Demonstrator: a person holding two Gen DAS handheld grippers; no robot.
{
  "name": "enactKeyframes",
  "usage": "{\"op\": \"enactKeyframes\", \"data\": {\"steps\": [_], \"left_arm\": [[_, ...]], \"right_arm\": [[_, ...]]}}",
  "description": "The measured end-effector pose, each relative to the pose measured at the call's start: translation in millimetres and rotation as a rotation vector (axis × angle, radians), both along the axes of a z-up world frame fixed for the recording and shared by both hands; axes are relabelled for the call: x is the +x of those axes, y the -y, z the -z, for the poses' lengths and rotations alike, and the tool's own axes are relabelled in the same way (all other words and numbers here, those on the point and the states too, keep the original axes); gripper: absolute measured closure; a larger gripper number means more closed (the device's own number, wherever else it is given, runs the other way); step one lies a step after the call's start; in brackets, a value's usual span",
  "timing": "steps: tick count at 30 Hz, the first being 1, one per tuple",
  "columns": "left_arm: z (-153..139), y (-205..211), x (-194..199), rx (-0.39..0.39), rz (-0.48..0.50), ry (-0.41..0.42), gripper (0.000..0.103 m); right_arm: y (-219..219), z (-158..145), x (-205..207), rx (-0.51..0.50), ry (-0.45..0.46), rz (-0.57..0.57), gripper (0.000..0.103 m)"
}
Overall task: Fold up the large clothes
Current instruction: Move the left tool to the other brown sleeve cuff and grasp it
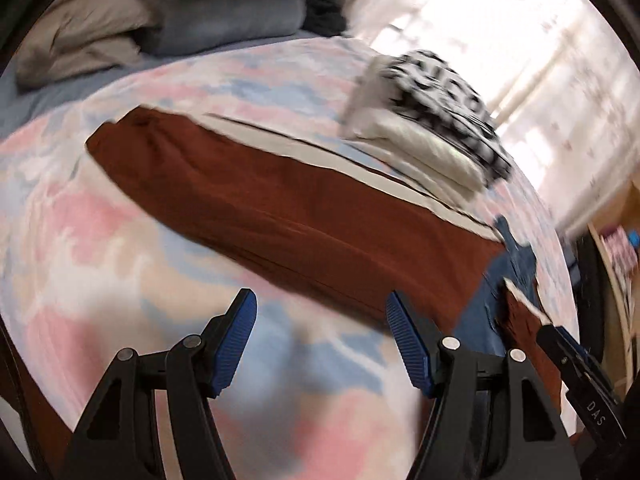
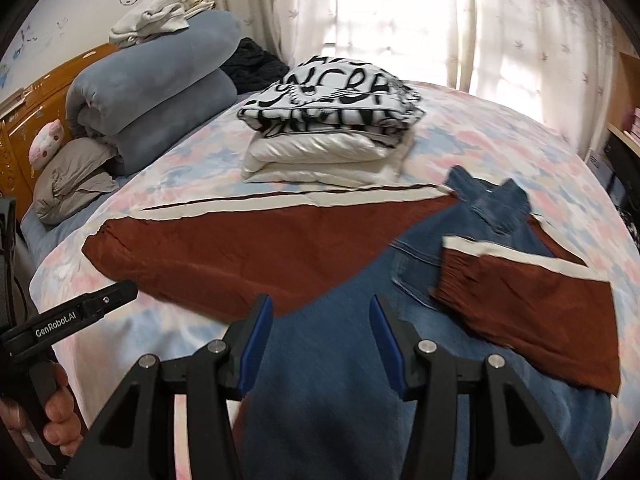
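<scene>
Jacket (image 2: 224,256) lies limp on the bed (image 2: 500,136), soft and floppy; both tools (image 1: 322,342) (image 2: 322,338) spread, empty; I'd pinch its left cuff (image 2: 102,242) first.

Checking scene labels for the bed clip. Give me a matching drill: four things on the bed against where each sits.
Things:
1. black-and-white patterned folded garment
2. rust-brown jacket with cream stripes
3. rolled grey-blue plush blanket
4. pink-and-white plush toy

Places:
A. beside the orange headboard
B. on top of the folded white quilted piece
C. spread flat over blue denim
D. under a pile of cream clothes

Pairs: 1-B, 2-C, 3-D, 4-A
</scene>
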State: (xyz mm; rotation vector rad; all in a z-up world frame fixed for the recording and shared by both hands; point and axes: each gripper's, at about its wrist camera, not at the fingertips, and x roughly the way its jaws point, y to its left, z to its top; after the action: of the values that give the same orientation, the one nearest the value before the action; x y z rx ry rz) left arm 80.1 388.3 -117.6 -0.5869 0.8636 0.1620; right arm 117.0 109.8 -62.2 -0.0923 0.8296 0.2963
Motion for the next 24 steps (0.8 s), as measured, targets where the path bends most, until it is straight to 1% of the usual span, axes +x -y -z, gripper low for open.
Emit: {"op": "enactKeyframes", "data": {"steps": [3, 7, 9, 11, 15, 18, 21, 23, 24], "left_arm": [[17, -29, 5, -0.027, -0.058, -0.012, 0.037], [45, -73, 15, -0.109, -0.141, -0.038, 0.037], [56, -88, 18, -0.150, -0.158, -0.032, 0.037], [64, -101, 24, -0.200, -0.169, -0.007, 0.037], [72, -118, 38, -0.229, -0.183, 0.019, 0.037], [79, -127, 49, -0.261, -0.204, 0.016, 0.037], [81, -131, 58, -0.248, -0.229, 0.022, 0.039], [80, -129, 64, -0.186, -0.264, 0.009, 0.060], [79, -130, 65, -0.171, -0.269, 0.003, 0.075]], "right_arm": [[-19, 6, 12, -0.005, 0.000, -0.025, 0.053], [-40, 12, 26, -0.009, 0.001, -0.047, 0.053], [-49, 16, 34, -0.005, 0.000, -0.056, 0.053], [-56, 20, 42, -0.001, -0.007, -0.062, 0.053], [-68, 30, 53, 0.006, -0.038, -0.075, 0.053], [-75, 40, 58, 0.009, -0.066, -0.089, 0.053], [-80, 49, 59, 0.010, -0.092, -0.099, 0.053], [-81, 53, 59, 0.012, -0.106, -0.102, 0.053], [-82, 53, 59, 0.013, -0.109, -0.101, 0.053]]}}
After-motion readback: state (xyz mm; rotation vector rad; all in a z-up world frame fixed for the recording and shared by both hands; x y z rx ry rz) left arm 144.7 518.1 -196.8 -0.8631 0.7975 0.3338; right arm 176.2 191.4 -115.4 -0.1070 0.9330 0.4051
